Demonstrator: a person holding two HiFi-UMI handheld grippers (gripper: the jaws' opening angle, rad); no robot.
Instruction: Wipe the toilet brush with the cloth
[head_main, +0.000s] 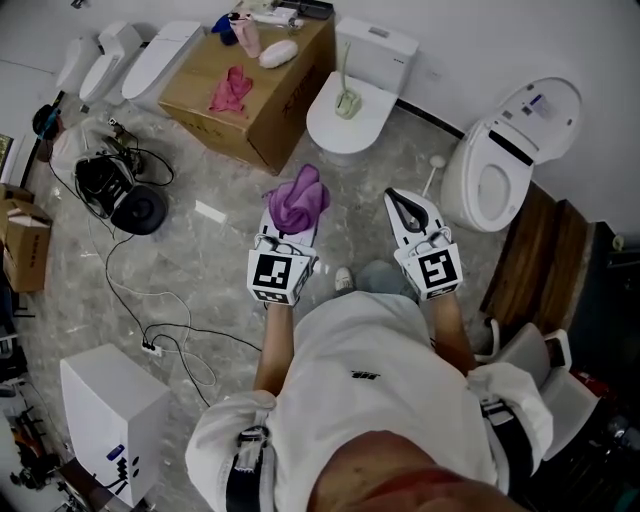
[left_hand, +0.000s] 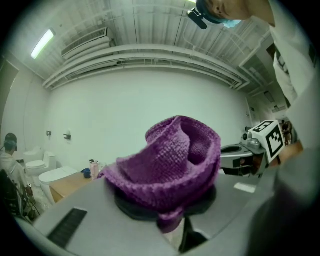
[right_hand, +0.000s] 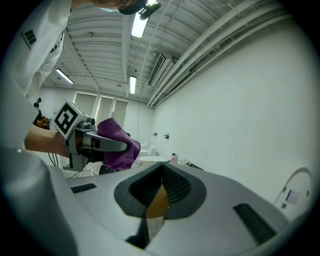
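Left gripper (head_main: 292, 225): clamped on purple cloth (head_main: 297, 198), near toilet (head_main: 325, 125).
Right gripper (head_main: 400, 203): jaws together, nothing between.
Brush (head_main: 346, 95): upright on toilet lid.

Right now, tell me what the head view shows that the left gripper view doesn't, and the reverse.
Only the head view: the toilet brush standing on a closed toilet lid, and the open toilet. Only the left gripper view: the ceiling light strip. Both: the purple cloth clamped in the left gripper, and the shut, empty right gripper.
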